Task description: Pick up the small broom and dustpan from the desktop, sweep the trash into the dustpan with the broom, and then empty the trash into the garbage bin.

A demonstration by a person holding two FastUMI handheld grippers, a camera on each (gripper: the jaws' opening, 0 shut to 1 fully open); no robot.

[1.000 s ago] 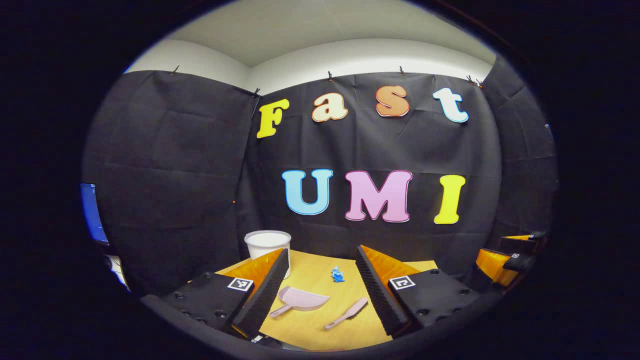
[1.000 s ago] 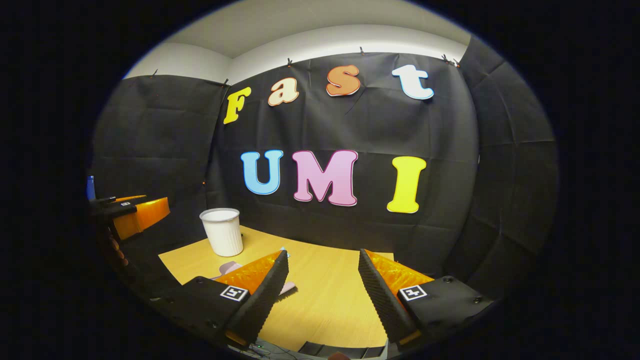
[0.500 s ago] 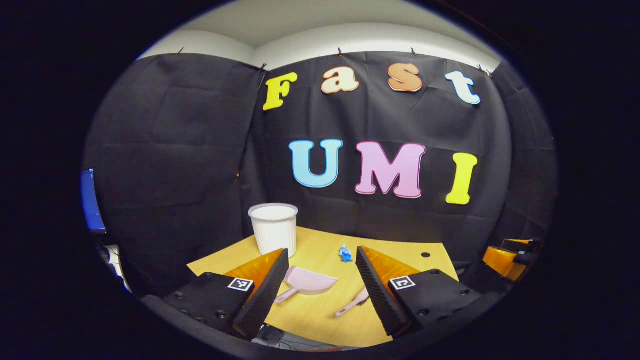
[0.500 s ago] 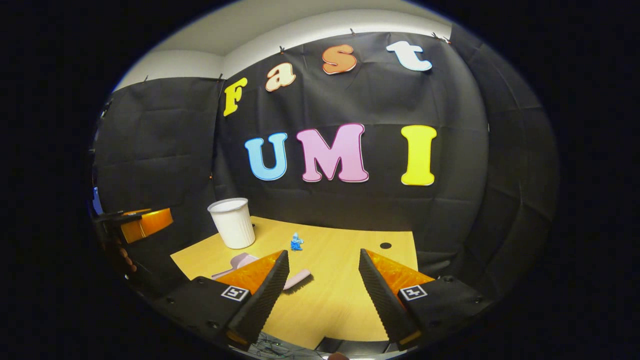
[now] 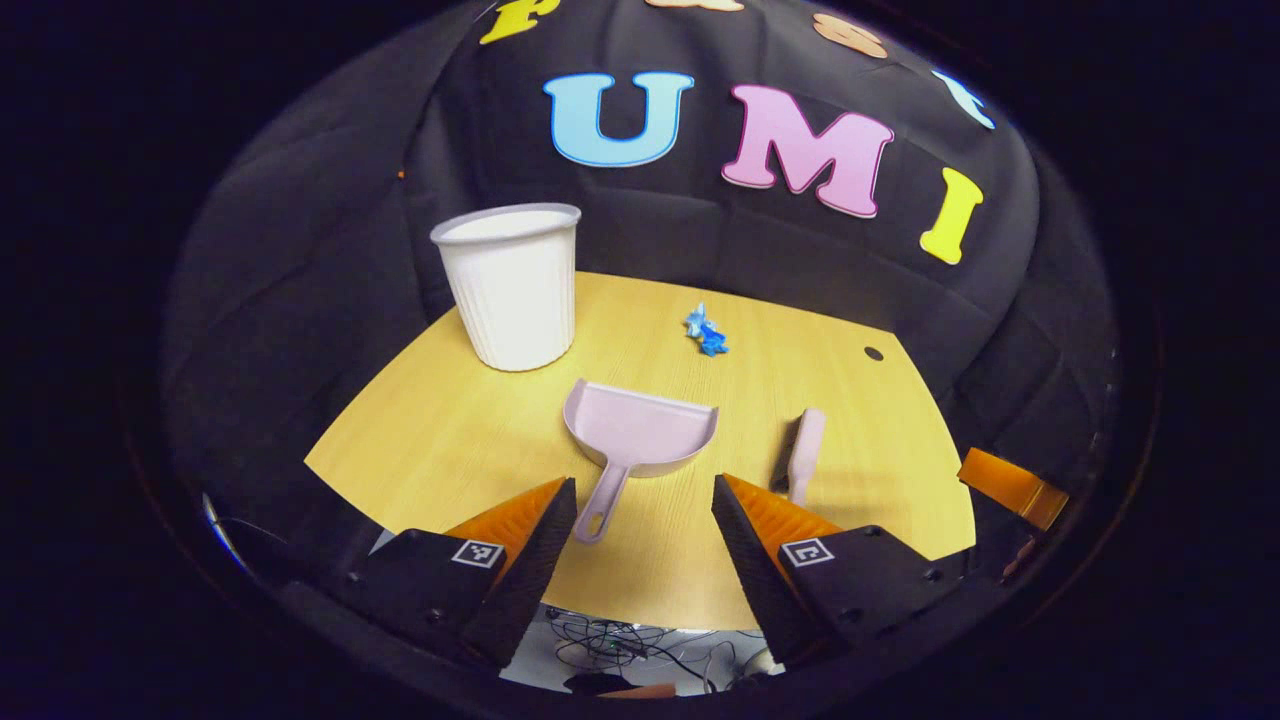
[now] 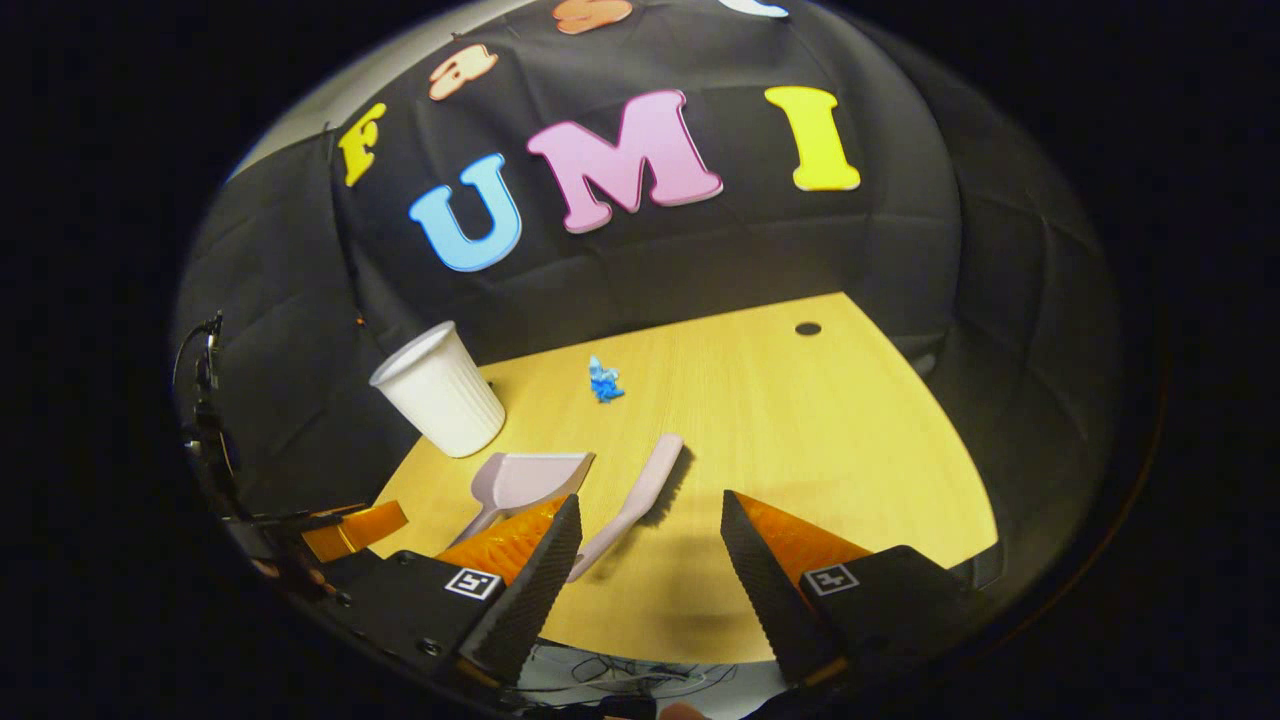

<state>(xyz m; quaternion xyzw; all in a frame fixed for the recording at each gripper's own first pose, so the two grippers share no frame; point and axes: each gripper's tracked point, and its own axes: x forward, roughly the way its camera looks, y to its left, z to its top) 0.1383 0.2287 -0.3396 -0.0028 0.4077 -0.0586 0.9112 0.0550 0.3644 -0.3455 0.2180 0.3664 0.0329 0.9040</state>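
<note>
A pale pink dustpan lies on the wooden desktop, handle toward me, just ahead of my open left gripper. Right of it lies the small pink broom. Blue crumpled trash sits farther back, and a white ribbed bin stands at the left. In the right gripper view the broom lies just ahead of my open right gripper, with the dustpan to its left, the trash behind and the bin at the back left. Neither gripper holds anything.
A small dark hole marks the desktop near its far right corner. Cables hang below the front edge of the desk. The other gripper shows low at the left in the right gripper view. Black cloth walls close the back and sides.
Both grippers have risen and tilted down over the desk's front edge, moving nearer the dustpan and broom. Their fingers stay apart. Nothing on the desk has moved.
</note>
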